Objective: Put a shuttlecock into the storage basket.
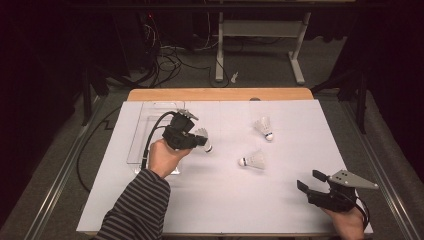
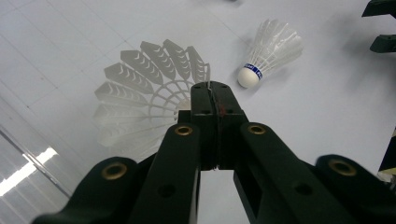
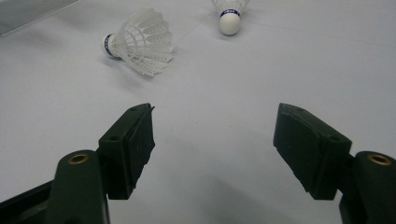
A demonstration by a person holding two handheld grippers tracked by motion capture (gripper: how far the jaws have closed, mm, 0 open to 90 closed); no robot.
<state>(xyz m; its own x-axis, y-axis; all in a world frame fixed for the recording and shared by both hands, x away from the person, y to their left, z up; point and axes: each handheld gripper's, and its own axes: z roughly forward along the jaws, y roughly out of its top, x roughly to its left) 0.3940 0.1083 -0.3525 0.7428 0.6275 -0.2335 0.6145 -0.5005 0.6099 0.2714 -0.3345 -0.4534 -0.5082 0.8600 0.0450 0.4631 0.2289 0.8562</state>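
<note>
White table covering (image 1: pixel 215 200): a sheet spread over the wooden tabletop, whose far edge shows beyond it.

Left gripper (image 1: pixel 204 142), black, two-jawed, held in the person's left hand (image 1: pixel 162 157) with a striped sleeve behind it: jaws pressed together on the feather edge of a white feathered shuttlecock (image 2: pixel 140 93). In the left gripper view the feather skirt fans out to the left of the clamped jaw tips. In the high view this shuttlecock (image 1: pixel 202 137) sits at the gripper's front, left of the table's centre, just beside the clear plastic tray (image 1: pixel 142 135).

Second white shuttlecock with a blue-banded cork (image 1: pixel 254 160): lying on its side near the table's centre, cork toward the left.

Third white shuttlecock (image 1: pixel 263 127): lying farther back, cork toward the near right.

Right gripper (image 1: pixel 312 181), black with a grey three-cornered plate: near the table's near right corner, jaws spread wide with nothing between them, well apart from both loose shuttlecocks.
</note>
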